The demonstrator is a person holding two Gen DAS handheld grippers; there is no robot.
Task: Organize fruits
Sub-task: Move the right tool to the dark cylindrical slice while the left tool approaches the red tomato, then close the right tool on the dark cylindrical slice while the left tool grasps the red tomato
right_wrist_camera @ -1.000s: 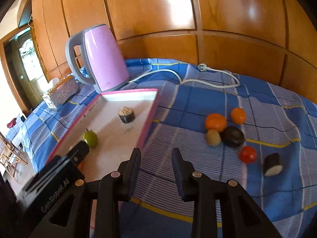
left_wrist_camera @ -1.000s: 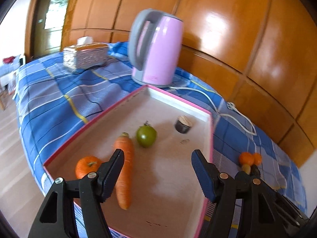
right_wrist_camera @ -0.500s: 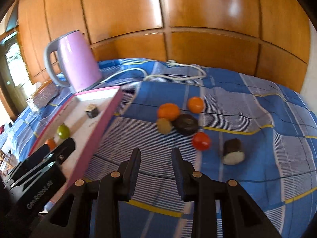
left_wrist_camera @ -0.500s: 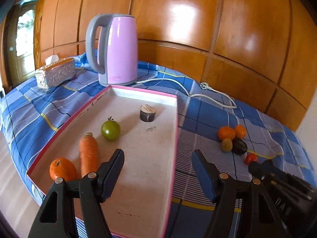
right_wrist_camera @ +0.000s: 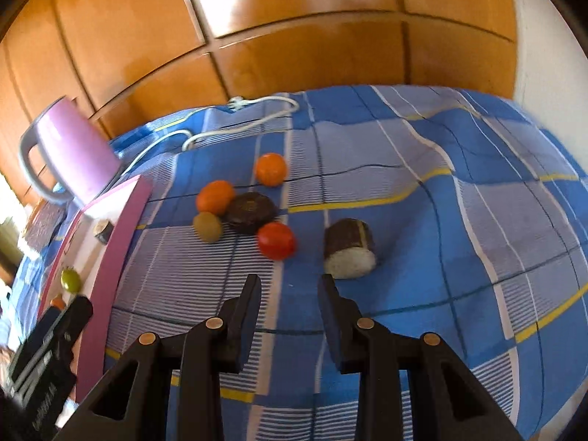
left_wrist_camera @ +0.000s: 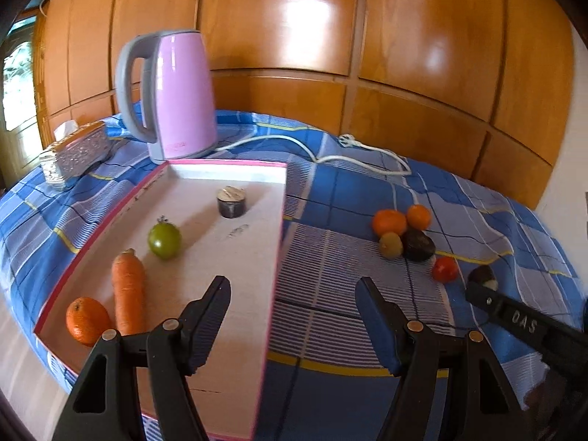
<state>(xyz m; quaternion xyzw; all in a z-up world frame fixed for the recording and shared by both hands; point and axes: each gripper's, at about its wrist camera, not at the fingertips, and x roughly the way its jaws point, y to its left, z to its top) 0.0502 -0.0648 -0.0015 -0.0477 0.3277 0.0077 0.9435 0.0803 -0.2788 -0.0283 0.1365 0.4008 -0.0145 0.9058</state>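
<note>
Left wrist view. Left tongs [left_wrist_camera: 292, 318]: jaws wide apart, nothing between them, over the near right edge of the tray [left_wrist_camera: 273, 279]. In the tray: one orange [left_wrist_camera: 87, 319], one carrot [left_wrist_camera: 128, 290] with its long axis running near to far, one green tomato [left_wrist_camera: 164, 240], one short dark cylinder with a pale top [left_wrist_camera: 230, 202]. On the blue checked cloth [left_wrist_camera: 330, 308], ahead and to the right, well apart from these tongs: a cluster of loose fruit. Behind the tray: one pink kettle [left_wrist_camera: 172, 95], one white cord [left_wrist_camera: 330, 154], one tissue box [left_wrist_camera: 75, 152].

Right wrist view. Right tongs [right_wrist_camera: 288, 314]: jaws apart, nothing between them. Loose on the cloth: two oranges [right_wrist_camera: 215, 196] [right_wrist_camera: 271, 169], one kiwi [right_wrist_camera: 208, 226], one avocado [right_wrist_camera: 251, 207], one red tomato [right_wrist_camera: 276, 240], one dark cylinder lying on its side [right_wrist_camera: 349, 248], pale end toward the camera. The red tomato lies just ahead, slightly left of centre; the cylinder just ahead to the right. Right tongs are judged the nearer, and the tomato the likeliest next pick; the tray lies to the left.
</note>
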